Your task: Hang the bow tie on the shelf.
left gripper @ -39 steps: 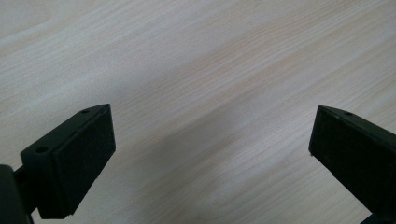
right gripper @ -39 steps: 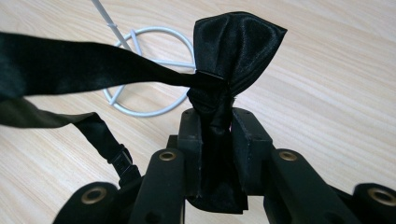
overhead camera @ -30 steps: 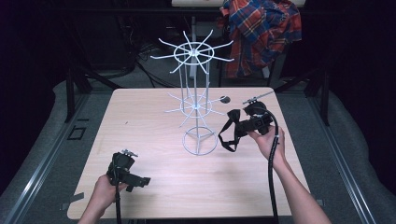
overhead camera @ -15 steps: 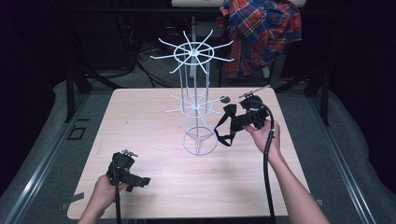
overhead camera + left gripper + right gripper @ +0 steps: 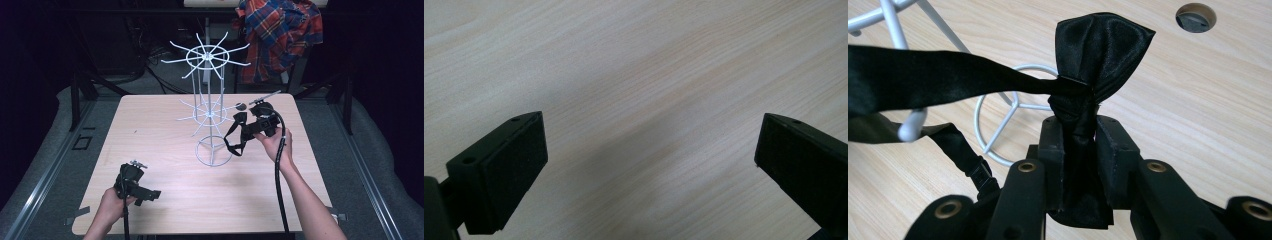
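Observation:
A white wire rack [image 5: 210,112] with spokes at two heights stands mid-table on a ring base [image 5: 213,151]. Just right of it my right gripper [image 5: 245,131] is shut on a black satin bow tie [image 5: 239,120], whose strap [image 5: 231,146] hangs in a loop beside the rack. In the right gripper view the pads pinch the bow tie [image 5: 1100,55] at its knot, the strap [image 5: 938,75] runs off left and passes a spoke tip [image 5: 910,127], and the ring base [image 5: 998,120] lies behind. My left gripper [image 5: 149,194] rests open near the front left of the table, with bare wood [image 5: 649,75] between its jaws.
A round cable hole [image 5: 240,106] sits in the tabletop behind the right gripper, also seen as a hole [image 5: 1196,16] in the right gripper view. A plaid shirt [image 5: 280,35] hangs behind the table. The rack's upper spokes [image 5: 207,52] spread wide above the table.
My right gripper has shifted a little left and farther up the table toward the rack, carrying the bow tie. The left gripper has stayed put.

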The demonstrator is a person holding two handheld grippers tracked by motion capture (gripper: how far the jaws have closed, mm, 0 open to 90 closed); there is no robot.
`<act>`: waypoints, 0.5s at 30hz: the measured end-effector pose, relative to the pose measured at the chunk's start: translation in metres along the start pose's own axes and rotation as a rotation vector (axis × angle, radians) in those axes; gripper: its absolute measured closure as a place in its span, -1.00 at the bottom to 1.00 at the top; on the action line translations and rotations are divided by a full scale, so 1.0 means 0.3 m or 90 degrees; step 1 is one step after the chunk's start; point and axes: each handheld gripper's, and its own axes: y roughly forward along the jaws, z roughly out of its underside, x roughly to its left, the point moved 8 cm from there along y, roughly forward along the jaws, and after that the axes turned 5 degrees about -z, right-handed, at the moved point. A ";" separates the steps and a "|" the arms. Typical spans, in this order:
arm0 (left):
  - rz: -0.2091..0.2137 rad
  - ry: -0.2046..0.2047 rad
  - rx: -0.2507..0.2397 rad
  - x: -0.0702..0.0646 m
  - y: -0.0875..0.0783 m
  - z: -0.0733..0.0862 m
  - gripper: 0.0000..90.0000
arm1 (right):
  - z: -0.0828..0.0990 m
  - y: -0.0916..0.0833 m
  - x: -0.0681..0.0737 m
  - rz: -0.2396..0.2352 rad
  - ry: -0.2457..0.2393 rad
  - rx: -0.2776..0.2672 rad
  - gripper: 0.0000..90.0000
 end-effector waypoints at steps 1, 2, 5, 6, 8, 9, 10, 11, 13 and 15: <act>0.000 0.000 0.000 -0.001 -0.001 0.000 -0.99 | 0.000 0.005 0.004 -0.002 0.005 -0.003 0.65; 0.000 0.003 0.000 -0.001 -0.002 0.000 -0.99 | 0.001 0.007 0.004 -0.001 0.003 0.001 0.65; -0.001 0.001 0.001 0.000 0.000 0.001 -0.99 | 0.004 0.016 0.008 -0.001 -0.001 0.002 0.65; -0.001 0.000 0.001 0.000 -0.001 0.001 -0.99 | 0.006 0.019 0.007 -0.002 0.000 0.002 0.65; 0.000 0.000 0.001 -0.001 -0.001 0.001 -0.98 | 0.010 0.022 0.003 -0.003 -0.001 0.007 0.65; -0.001 0.000 0.001 0.000 0.000 0.000 -0.99 | 0.012 0.024 0.002 -0.004 0.002 0.006 0.65; -0.001 0.001 0.002 0.000 0.000 0.000 -0.99 | 0.012 0.028 0.004 -0.010 0.006 0.004 0.65; -0.002 0.000 0.000 -0.001 0.001 0.000 -0.98 | 0.015 0.032 0.002 -0.008 0.006 0.005 0.64; -0.003 0.000 0.001 -0.002 0.001 0.000 -0.98 | 0.020 0.039 0.001 -0.013 0.013 0.007 0.64; -0.003 0.000 0.000 -0.002 0.000 0.000 -0.98 | 0.025 0.046 -0.001 -0.019 0.016 0.008 0.64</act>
